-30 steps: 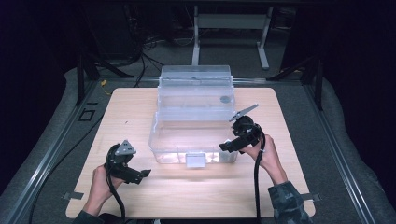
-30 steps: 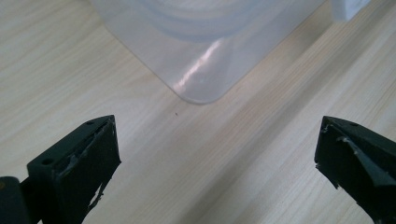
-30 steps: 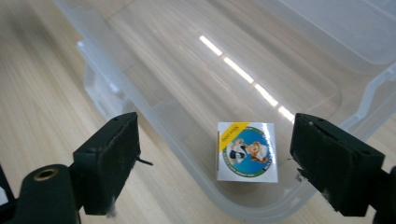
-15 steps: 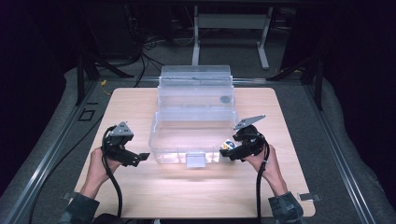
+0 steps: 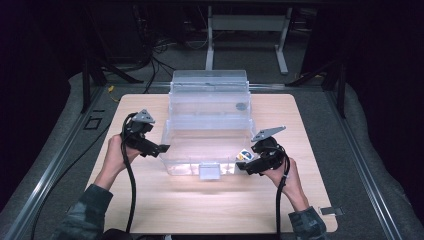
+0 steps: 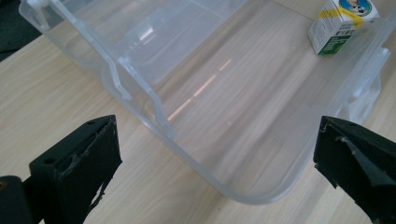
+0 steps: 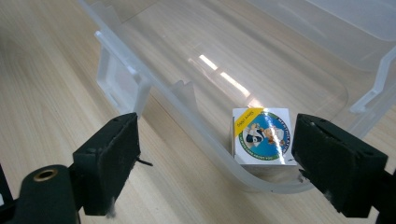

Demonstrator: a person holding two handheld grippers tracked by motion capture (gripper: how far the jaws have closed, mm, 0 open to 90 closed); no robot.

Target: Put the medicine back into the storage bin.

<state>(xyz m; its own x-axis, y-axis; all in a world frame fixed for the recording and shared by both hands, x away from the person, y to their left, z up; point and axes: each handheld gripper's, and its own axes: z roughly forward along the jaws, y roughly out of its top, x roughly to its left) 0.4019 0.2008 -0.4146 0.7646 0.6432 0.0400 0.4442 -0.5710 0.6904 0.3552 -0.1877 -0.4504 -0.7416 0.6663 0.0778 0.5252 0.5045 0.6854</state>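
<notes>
Dark room; grey floor (image 5: 367, 150), a metal stand (image 5: 247, 22), perhaps cables (image 5: 165, 47) behind.

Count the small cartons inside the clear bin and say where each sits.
1. A single small carton stands in the near right corner of the clear bin, by the right gripper. The rest of the bin floor looks bare through its clear walls, so a hidden one seems unlikely.

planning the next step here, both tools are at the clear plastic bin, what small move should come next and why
Probably close both tools onto the side rims of the clear plastic storage bin. The left tool and the right tool both sit open at opposite sides of it, jaws straddling the rim in each gripper view. The small printed carton lies inside at the near right corner, so a level two-handed grip seems safest.
</notes>
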